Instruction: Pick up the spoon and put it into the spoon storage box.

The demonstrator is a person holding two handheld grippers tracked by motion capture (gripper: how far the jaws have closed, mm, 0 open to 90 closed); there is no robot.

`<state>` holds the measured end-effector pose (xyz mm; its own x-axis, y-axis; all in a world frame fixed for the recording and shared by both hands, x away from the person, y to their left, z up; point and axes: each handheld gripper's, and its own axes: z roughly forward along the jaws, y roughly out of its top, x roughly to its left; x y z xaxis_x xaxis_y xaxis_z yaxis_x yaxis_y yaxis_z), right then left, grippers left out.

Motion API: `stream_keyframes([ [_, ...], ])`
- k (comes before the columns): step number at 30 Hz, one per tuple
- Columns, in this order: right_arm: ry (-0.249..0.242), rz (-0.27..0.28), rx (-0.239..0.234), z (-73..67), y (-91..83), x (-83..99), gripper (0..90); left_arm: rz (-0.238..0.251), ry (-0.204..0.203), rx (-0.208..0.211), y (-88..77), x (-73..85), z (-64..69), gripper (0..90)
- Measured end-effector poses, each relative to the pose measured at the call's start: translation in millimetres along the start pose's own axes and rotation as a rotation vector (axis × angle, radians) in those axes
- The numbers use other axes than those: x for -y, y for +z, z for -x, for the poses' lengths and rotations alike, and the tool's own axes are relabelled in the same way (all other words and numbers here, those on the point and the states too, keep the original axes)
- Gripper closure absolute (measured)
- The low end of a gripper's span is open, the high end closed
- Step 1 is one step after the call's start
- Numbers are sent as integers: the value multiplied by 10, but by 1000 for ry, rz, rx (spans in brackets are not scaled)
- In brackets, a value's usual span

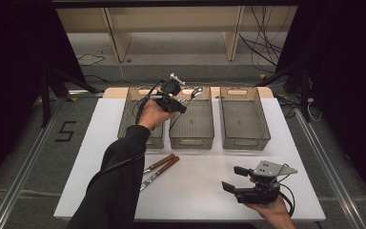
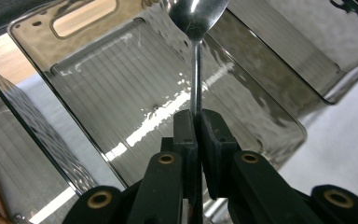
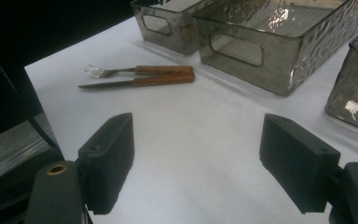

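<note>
Shiny steel spoon (image 2: 196,28) is getting pinched by its handle in the left gripper (image 2: 197,122) — the jaws are clamping tight on the thin stem, with the bowl of the spoon sticking out past the tips. In the high view the left gripper (image 1: 170,98) is hovering over the row of smoky see-through bins, with the spoon (image 1: 195,93) hanging above the middle bin (image 1: 191,139), near its far end. The left bin (image 1: 129,107) and right bin (image 1: 244,138) are sitting on either side of it on the white table (image 1: 209,191). The right gripper (image 1: 236,179) is just chilling low near the front right of the table, jaws spread wide with nothing between them — the right gripper view is looking straight through the gap at bare table. Farther off, a wooden-handled fork (image 3: 135,70) and knife (image 3: 137,82) are lying side by side, just in front of the bins.
</note>
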<state>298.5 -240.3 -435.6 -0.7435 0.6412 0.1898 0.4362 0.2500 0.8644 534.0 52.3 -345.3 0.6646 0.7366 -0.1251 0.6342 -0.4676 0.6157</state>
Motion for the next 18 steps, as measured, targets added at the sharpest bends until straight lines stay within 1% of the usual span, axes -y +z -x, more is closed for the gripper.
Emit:
stream_keyframes([
  [1,2,0,-2,0,-1,-1,270,6,-8,-7,15,-9,-5,846],
  [2,5,0,-2,-1,-1,-1,270,9,-7,-11,25,-17,-17,846],
  [6,4,0,-3,0,-3,0,270,35,-27,-18,70,-37,-47,845],
  [8,5,1,-3,-2,-6,-2,270,36,-25,-22,91,-38,-50,845],
  [10,3,2,-4,-1,-6,-2,270,42,-29,-36,113,-37,-52,845],
  [12,6,0,-5,0,-3,-1,270,42,-38,-34,140,-38,-56,845],
  [17,3,-2,-6,-8,-5,-2,270,27,-38,-32,220,-31,-42,844],
  [18,3,-2,-6,-7,-5,-2,270,27,-44,-31,239,-26,-37,844],
])
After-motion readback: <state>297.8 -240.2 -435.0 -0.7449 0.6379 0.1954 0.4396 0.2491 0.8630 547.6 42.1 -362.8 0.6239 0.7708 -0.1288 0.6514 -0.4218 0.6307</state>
